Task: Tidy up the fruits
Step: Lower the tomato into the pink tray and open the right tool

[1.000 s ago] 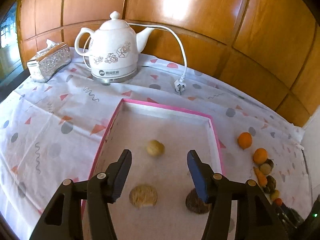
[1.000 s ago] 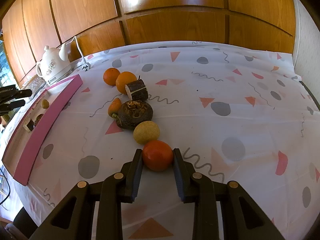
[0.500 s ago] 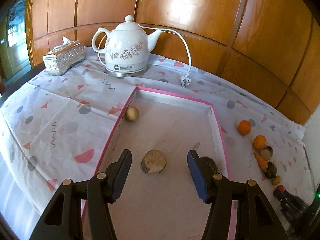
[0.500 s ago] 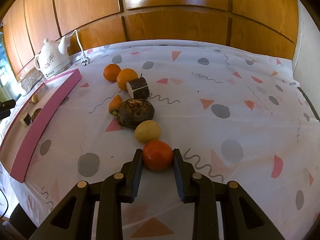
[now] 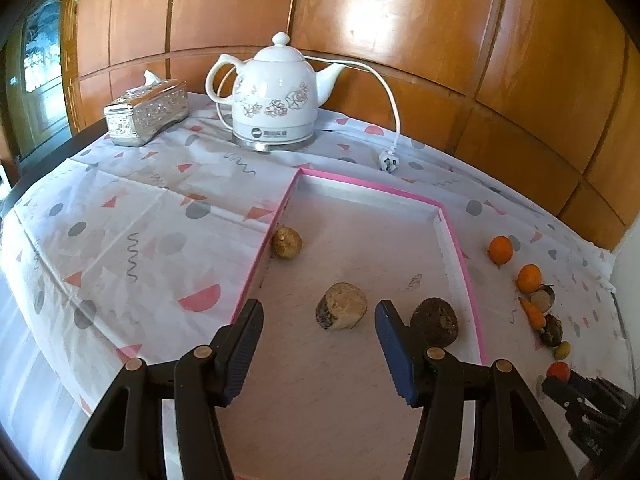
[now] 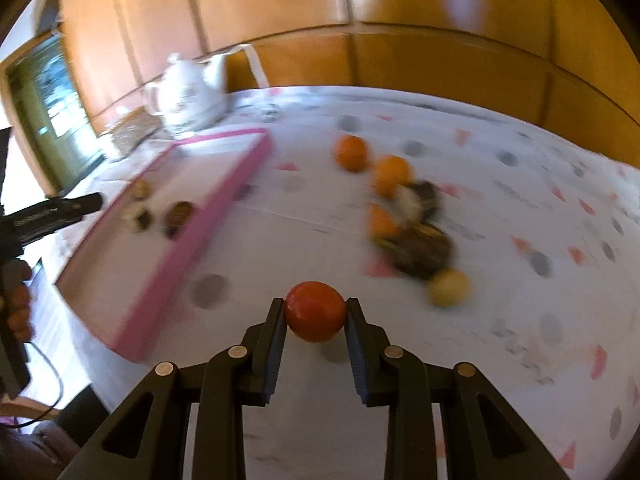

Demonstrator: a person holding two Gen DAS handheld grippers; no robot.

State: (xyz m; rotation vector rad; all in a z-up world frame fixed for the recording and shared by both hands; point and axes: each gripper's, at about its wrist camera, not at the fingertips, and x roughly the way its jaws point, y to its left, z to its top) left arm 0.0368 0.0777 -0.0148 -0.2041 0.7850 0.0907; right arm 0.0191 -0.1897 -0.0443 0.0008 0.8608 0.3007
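Note:
My right gripper point(image 6: 315, 322) is shut on a red-orange round fruit point(image 6: 315, 311) and holds it above the tablecloth, between the pink-rimmed tray point(image 6: 224, 200) and a row of loose fruit. That row holds two oranges point(image 6: 351, 153), a dark root point(image 6: 420, 250) and a yellow fruit point(image 6: 448, 287). My left gripper point(image 5: 319, 346) is open and empty above the tray point(image 5: 456, 236), just behind a tan cut piece point(image 5: 342, 311). A dark lump point(image 5: 435, 321) and a small tan fruit point(image 5: 286, 242) also lie in the tray.
A white kettle point(image 5: 276, 96) with its cord and plug point(image 5: 389, 164) stands behind the tray. A silver tissue box point(image 5: 146, 111) sits at the back left. Wooden wall panels close the back. The table's edge runs along the left.
My right gripper has lifted the red-orange fruit off the cloth and swung left toward the tray; its view is blurred. My left gripper has pulled back and up over the tray.

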